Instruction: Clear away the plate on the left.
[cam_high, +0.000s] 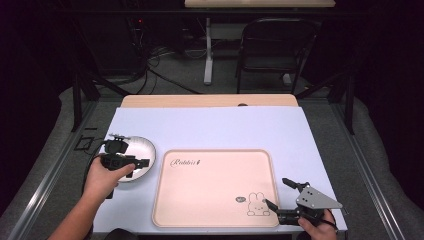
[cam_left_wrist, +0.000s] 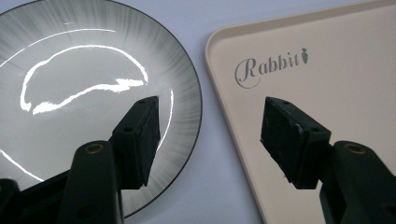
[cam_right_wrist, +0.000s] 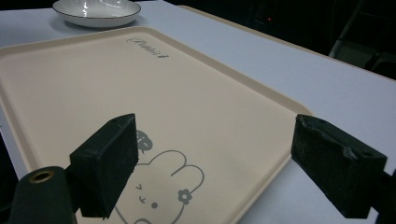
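Note:
A shiny grey plate (cam_high: 136, 151) with a dark rim lies on the white table cover, just left of a beige tray (cam_high: 215, 187) printed with "Rabbit" and a bunny. My left gripper (cam_high: 139, 168) hovers open over the plate's near right side. In the left gripper view one jaw stands over the plate (cam_left_wrist: 84, 70) and the other over the tray's (cam_left_wrist: 327, 79) left edge, with the left gripper (cam_left_wrist: 211, 105) holding nothing. My right gripper (cam_high: 276, 192) is open at the tray's near right corner. Its own view shows the right gripper (cam_right_wrist: 215, 126) straddling that corner of the tray (cam_right_wrist: 116, 79), with the plate (cam_right_wrist: 95, 11) far off.
The white cover (cam_high: 210, 125) spans the table, with a strip of bare wood (cam_high: 210, 100) at the far edge. Beyond the table stand a black chair (cam_high: 277, 45) and a white table leg (cam_high: 208, 60). Metal rails run along both sides.

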